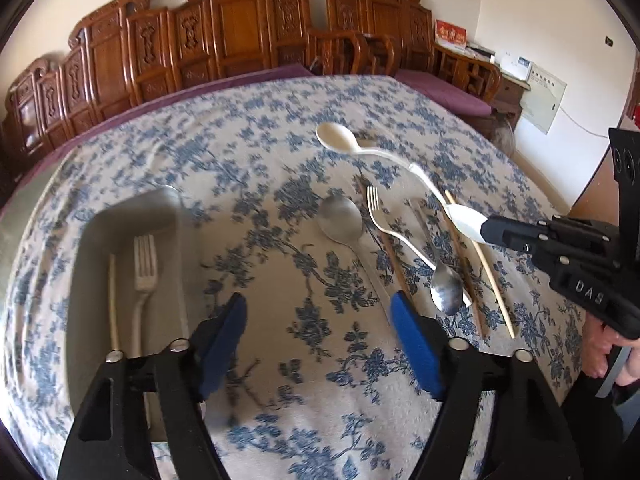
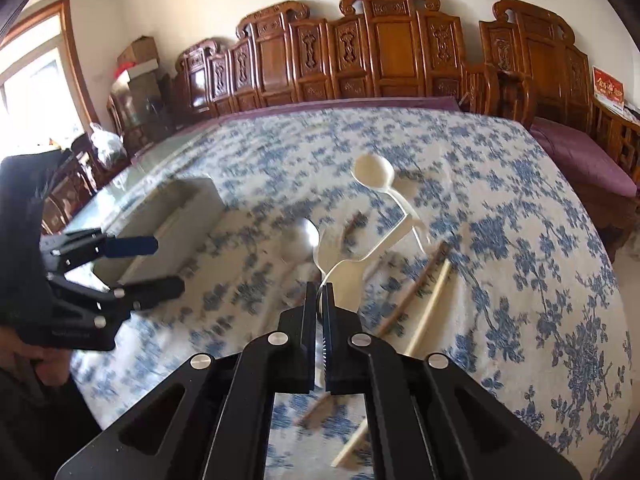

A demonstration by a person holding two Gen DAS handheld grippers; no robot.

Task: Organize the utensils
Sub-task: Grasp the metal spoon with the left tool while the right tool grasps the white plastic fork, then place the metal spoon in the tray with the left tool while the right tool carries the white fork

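Your right tongs (image 2: 319, 284) pinch the cream spoon (image 1: 400, 168) by its handle, bowl toward 11 o'clock above the counter (image 1: 280, 140). Your left tongs (image 1: 318, 320) stand open, empty; tray (image 1: 100, 224) at 9 o'clock.

Carved wooden benches (image 1: 240, 28) line a cream wall (image 1: 540, 32) — bright window (image 2: 28, 92) at one side.

"DAS" in white on right gripper (image 1: 486, 230) body.

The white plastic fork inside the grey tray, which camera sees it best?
The left wrist view: the white plastic fork lies plainly in the grey tray. The right wrist view shows only the tray's outside wall, hiding the fork.
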